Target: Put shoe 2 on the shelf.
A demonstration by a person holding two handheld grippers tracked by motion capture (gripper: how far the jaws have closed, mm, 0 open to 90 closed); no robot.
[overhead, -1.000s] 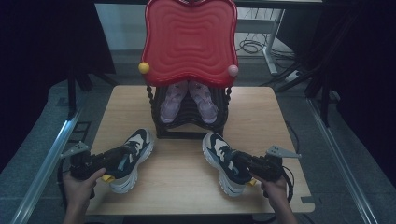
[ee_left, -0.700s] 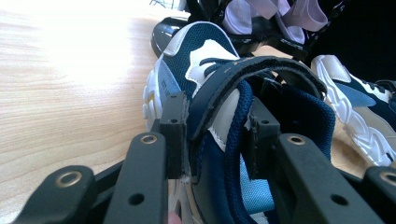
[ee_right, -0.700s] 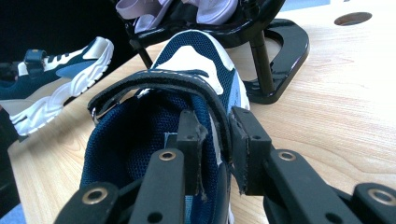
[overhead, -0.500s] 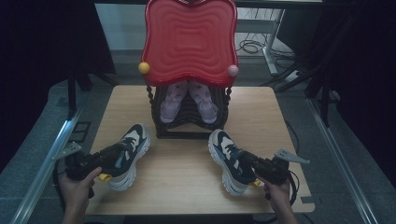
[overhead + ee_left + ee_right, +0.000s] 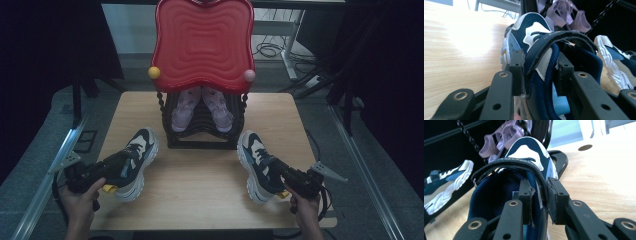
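Observation:
Two navy, white and light-blue sneakers rest on the wooden table (image 5: 200,192) in front of a black shoe rack. My left gripper (image 5: 120,164) is shut on the left sneaker (image 5: 142,150). In the left gripper view the jaws (image 5: 540,72) pinch the collar wall and strap of this left sneaker (image 5: 534,37), one jaw outside and one inside the opening. At the right, my right gripper (image 5: 274,169) is shut on the right sneaker (image 5: 252,155). The right gripper view has its jaws (image 5: 541,197) clamped on the side wall of the right sneaker (image 5: 529,152) by the strap.
The rack (image 5: 202,140) stands mid-table under a red wavy top (image 5: 202,42) with a yellow knob (image 5: 154,72) and a pink knob (image 5: 249,75). A pair of pink shoes (image 5: 182,112) lies on it. Cables (image 5: 270,49) lie on the floor behind.
The right gripper has carried its sneaker to the right and slightly away from the person. The left sneaker and hand have barely shifted left.

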